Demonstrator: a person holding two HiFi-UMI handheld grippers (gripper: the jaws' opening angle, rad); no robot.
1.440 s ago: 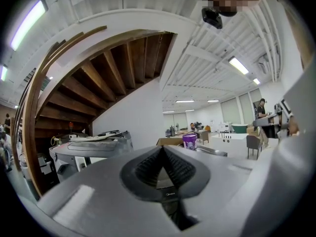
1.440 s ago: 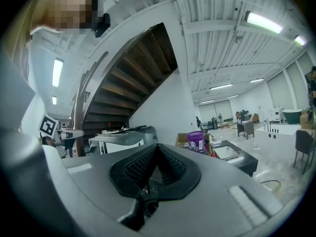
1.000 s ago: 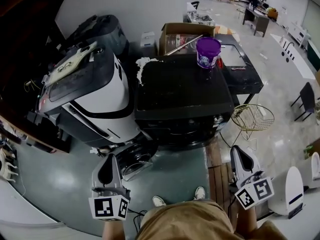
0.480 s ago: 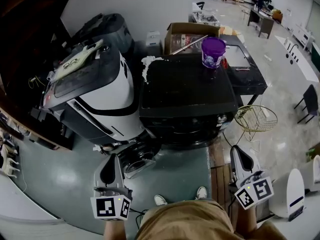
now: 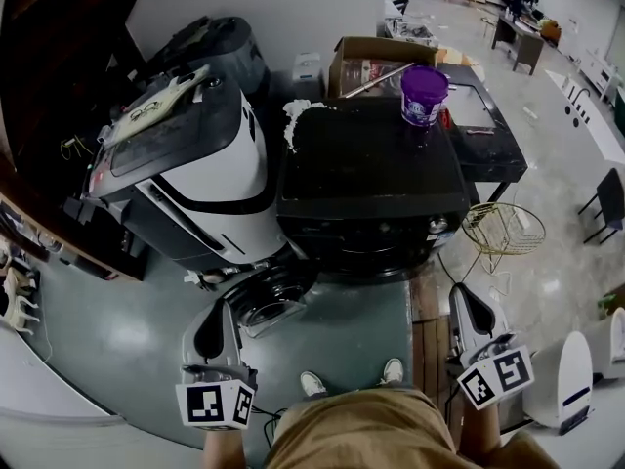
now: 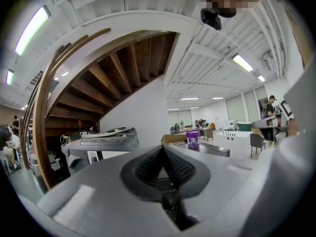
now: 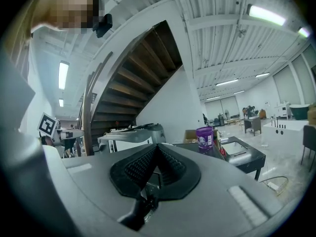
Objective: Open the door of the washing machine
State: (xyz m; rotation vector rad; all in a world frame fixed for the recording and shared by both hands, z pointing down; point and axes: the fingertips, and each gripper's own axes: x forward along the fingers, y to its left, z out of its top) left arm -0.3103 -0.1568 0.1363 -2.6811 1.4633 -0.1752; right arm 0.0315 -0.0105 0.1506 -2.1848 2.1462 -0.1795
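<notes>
The left gripper sits at the lower left of the head view and the right gripper at the lower right. Each has its jaws pressed together with nothing between them, and both are well apart from the machines.

The round door lies low in the centre-left of the frame, close to the floor, at the foot of the black washing machine where it meets the tilted white machine. It is hard to tell which body it hinges on, or whether it is already slightly ajar.

Several things could go wrong from here:
- The jaws would have to part before they can take a handle or rim; arriving with them together would only bump the door.
- The door is low while both grippers point level, so a reach from this height may skid over the curved rim instead of catching it.
- A hard tug could rock the machine and upset the purple bucket standing on its top at the upper right.
- Pulling against the hinge side would jam the door; the hinge side is not clear from here.
</notes>
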